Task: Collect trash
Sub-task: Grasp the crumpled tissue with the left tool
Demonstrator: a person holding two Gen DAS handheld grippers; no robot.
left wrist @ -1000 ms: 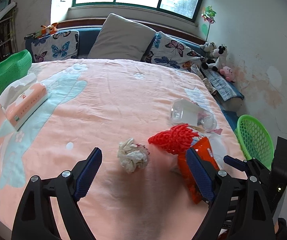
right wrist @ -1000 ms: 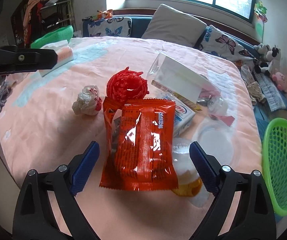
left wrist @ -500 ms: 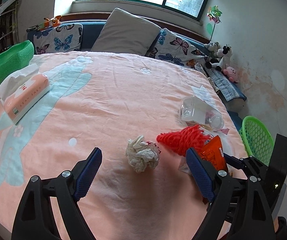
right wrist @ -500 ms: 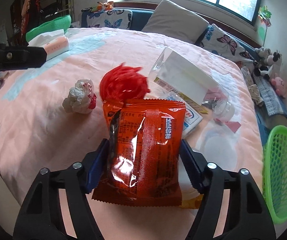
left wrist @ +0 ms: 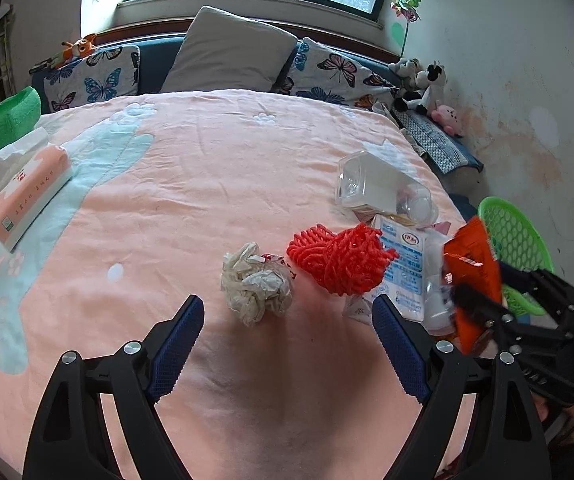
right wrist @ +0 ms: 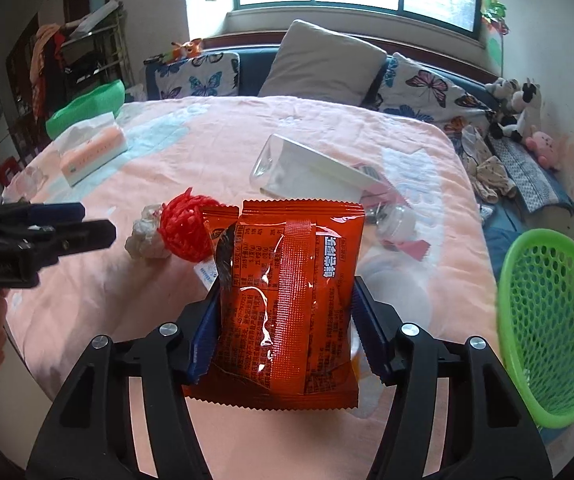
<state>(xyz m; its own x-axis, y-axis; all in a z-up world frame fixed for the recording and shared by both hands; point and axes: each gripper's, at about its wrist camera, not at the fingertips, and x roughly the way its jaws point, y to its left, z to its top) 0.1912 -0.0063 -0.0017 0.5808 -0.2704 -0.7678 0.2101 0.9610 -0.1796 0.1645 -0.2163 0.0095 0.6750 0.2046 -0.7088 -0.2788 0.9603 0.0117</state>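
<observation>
My right gripper (right wrist: 285,316) holds an orange snack bag (right wrist: 287,292) upright above the pink bedspread; its jaws are still closing, with both blue pads pressed on the bag's sides. In the left wrist view that bag (left wrist: 473,276) hangs at the right, in front of the green mesh basket (left wrist: 515,240). My left gripper (left wrist: 287,312) is open and empty, just short of a crumpled paper ball (left wrist: 257,282). To the right of the ball lies a red mesh net (left wrist: 339,262), then a white and blue milk pouch (left wrist: 405,256). A clear plastic box (left wrist: 371,186) lies beyond them.
The green basket (right wrist: 551,308) stands off the bed's right edge. A tissue pack (left wrist: 27,196) and a green bowl (left wrist: 3,128) sit at the bed's left side. Pillows (left wrist: 227,52) and soft toys (left wrist: 423,80) line the far end. A clear lid (right wrist: 395,296) lies near the basket.
The right jaws closed from wide open onto the orange snack bag and lifted it off the pile. The left gripper sank a little toward the paper ball, still open.
</observation>
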